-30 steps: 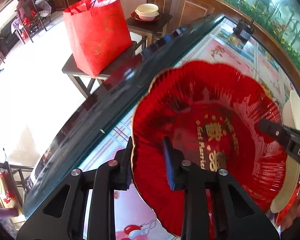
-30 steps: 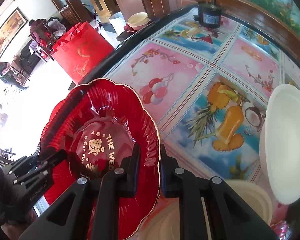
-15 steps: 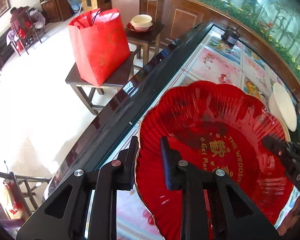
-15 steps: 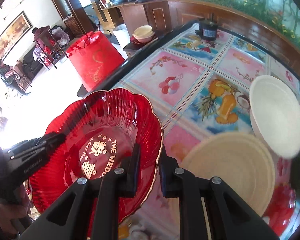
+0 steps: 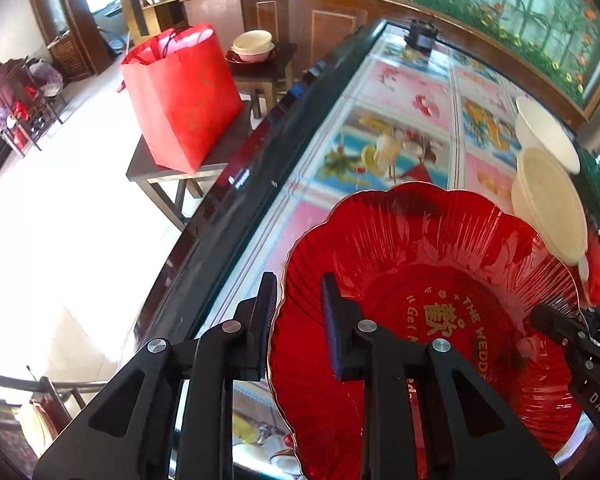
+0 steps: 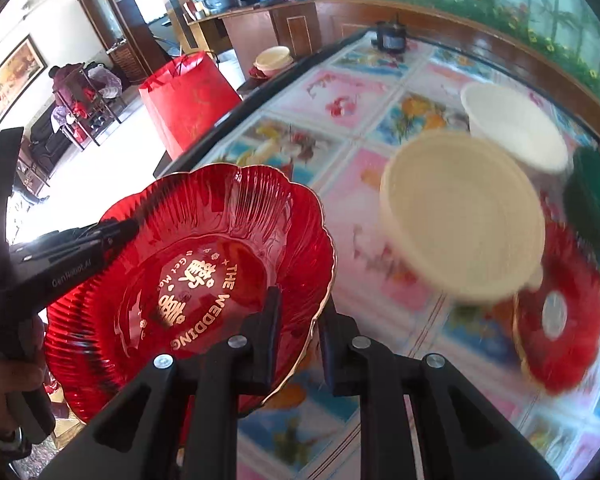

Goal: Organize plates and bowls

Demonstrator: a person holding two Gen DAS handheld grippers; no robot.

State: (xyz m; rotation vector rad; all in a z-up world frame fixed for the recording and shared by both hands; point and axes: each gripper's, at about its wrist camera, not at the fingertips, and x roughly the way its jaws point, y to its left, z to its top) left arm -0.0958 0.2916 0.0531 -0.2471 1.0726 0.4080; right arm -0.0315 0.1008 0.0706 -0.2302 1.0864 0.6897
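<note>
A red glass plate with a scalloped gold rim and gold lettering is held up between both grippers. My left gripper is shut on its left rim. My right gripper is shut on the opposite rim. In the right wrist view the plate hangs over the table's dark edge, with the left gripper at its far side. A cream bowl stands on a second red plate to the right. Behind it stands a white bowl.
The table has a fruit-picture cloth and a dark raised edge. A black device sits at its far end. Beside the table, one stool bears a red bag and another a stack of bowls.
Both grippers have carried the red plate level across the table. The cream and white bowls have come further into both views. Both grips are the same.
</note>
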